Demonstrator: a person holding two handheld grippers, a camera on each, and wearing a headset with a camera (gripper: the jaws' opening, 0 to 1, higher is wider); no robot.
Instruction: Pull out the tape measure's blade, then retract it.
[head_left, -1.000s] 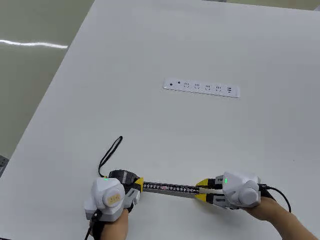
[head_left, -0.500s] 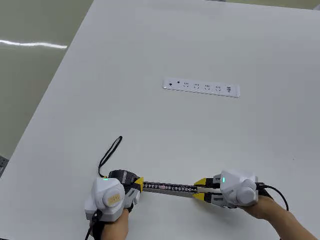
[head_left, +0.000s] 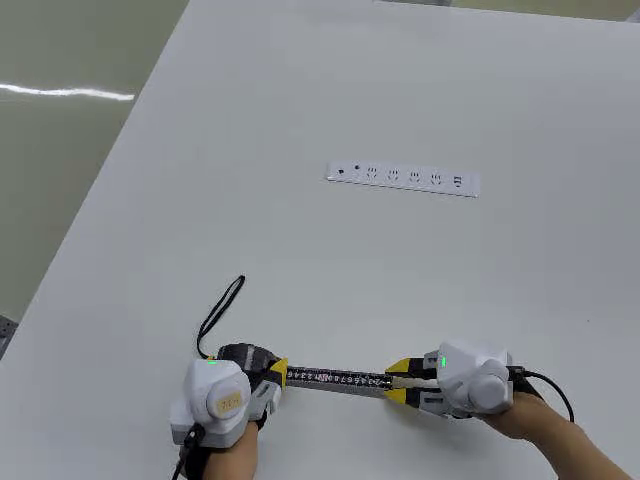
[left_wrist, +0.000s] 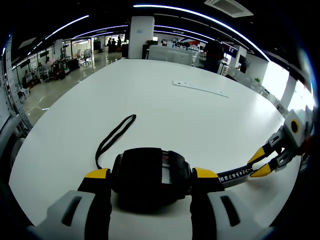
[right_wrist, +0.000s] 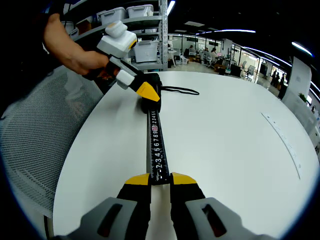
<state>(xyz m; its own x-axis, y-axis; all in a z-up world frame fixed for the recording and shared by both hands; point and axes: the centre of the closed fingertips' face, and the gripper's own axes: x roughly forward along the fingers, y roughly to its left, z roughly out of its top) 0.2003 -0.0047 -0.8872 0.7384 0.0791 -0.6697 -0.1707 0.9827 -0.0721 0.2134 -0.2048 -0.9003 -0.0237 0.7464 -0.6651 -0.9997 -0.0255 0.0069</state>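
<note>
A black tape measure case (left_wrist: 150, 175) lies on the white table (head_left: 320, 260), with my left gripper (left_wrist: 150, 174) shut on it; in the head view the case (head_left: 250, 358) is at the near left beside that gripper (head_left: 268, 375). Its blade (head_left: 335, 377) runs right, printed with numbers, to my right gripper (head_left: 395, 380). In the right gripper view the blade (right_wrist: 156, 145) stretches away to the case (right_wrist: 152, 95), and my right gripper (right_wrist: 160, 179) is shut on the blade's end. A black wrist strap (head_left: 220, 308) trails from the case.
A white power strip (head_left: 403, 177) lies flat at mid-table, well beyond the grippers. The table's left edge (head_left: 95, 190) drops to a grey-green floor. In the right gripper view a mesh chair back (right_wrist: 35, 140) stands beside the table's edge.
My right gripper has moved left toward the case, and the exposed blade between the two grippers is shorter. The left gripper and the case have stayed put.
</note>
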